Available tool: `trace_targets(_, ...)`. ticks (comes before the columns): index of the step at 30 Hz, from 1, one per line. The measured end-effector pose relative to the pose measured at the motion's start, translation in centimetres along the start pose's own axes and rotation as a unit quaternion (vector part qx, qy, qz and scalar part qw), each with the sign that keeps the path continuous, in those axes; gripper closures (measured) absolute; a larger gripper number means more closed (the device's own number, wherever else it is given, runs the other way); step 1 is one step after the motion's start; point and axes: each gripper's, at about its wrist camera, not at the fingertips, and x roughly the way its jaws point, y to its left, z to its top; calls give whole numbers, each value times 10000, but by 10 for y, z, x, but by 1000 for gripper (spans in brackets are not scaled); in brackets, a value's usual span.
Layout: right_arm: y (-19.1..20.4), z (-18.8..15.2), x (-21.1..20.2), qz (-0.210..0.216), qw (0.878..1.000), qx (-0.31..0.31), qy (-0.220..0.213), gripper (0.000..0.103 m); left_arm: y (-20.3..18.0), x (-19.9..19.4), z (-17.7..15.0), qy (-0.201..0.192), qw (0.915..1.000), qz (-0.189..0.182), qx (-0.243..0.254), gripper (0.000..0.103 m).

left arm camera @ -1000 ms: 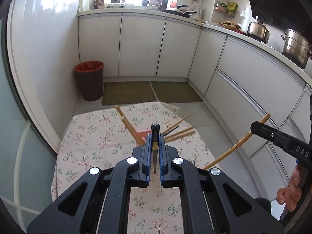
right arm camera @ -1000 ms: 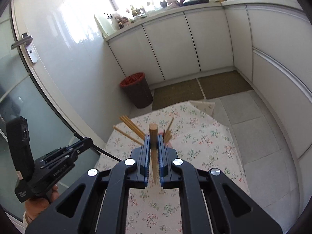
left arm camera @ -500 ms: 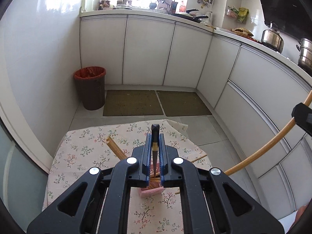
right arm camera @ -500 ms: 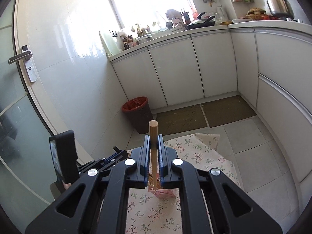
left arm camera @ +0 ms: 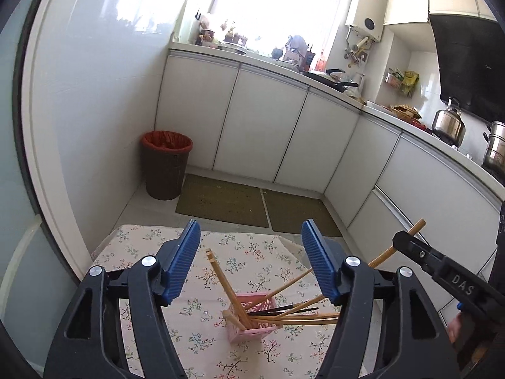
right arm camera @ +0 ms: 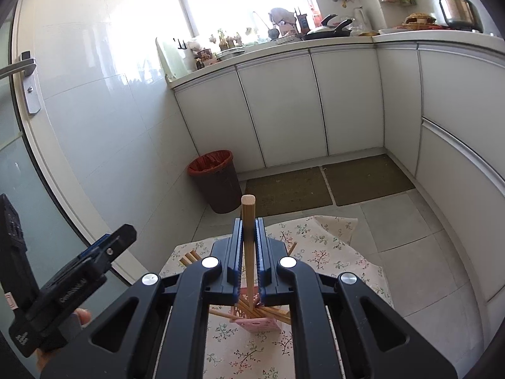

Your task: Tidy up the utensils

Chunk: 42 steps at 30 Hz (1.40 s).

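A pink lattice holder point(left arm camera: 252, 325) stands on the flowered tablecloth point(left arm camera: 148, 252) with several wooden chopsticks and a black chopstick point(left arm camera: 284, 310) leaning in it. My left gripper point(left arm camera: 251, 225) hovers just above and behind it; its jaws are opening and nothing is between the blue pads point(left arm camera: 186, 259). My right gripper point(right arm camera: 248, 225) is shut on a wooden chopstick point(right arm camera: 248, 221), held upright over the same holder point(right arm camera: 263, 323). In the left wrist view that chopstick point(left arm camera: 383, 257) slants in from the right.
A brown bin point(left arm camera: 165, 164) with a red liner stands on the floor by the wall, beyond the table. Two floor mats point(left arm camera: 224, 200) lie before white cabinets point(left arm camera: 258, 126). A glass door point(right arm camera: 19, 164) is on the left. A hand point(right arm camera: 80, 317) grips the left tool.
My left gripper, earlier shut on the black chopstick, came over the holder and opened; the black chopstick now lies in the holder. My right gripper carried its wooden chopstick over the holder.
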Motion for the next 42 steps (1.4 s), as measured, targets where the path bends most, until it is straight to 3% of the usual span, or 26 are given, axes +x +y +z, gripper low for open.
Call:
trace_targets(6,14,-18,33,56,9997,-225,97,91,13,2,-11,127,9997,201,-74,37)
trace_targets(7,17,-22,39,6,9994,-329,92,79,15,0,-13,123,9996,238,-106,36)
trace_targets(9,21,-25,40,-36,9991,-430,12,66,17,-6,-14,44,9993,354,-119,33)
trace_targets(14,18,-15,17,-287,9990,-292,-192,66,16,-34,-9,-424,9962,744,-169,12)
trace_targets(17,11,-11,-1,-618,9972,-263,-333,66,13,-52,-8,-644,9922,1045,-200,8)
trace_targets(21,8,-16,-24,-885,9946,-317,-438,59,7,-73,-9,-808,9888,1248,-147,7)
trace_targets(24,12,-21,-39,-1028,9925,-433,-497,55,-2,-81,-10,-709,9866,1471,30,7)
trace_targets(31,28,-36,-78,-1387,9845,-675,-840,19,-22,-104,-24,-765,9784,1883,386,7)
trace_targets(34,30,-44,-91,-1554,9818,-697,-836,8,-34,-115,-37,-997,9716,2062,597,7)
trace_targets(42,23,-61,-112,-1786,9815,-321,-602,7,-59,-123,-58,-658,9684,2229,905,7)
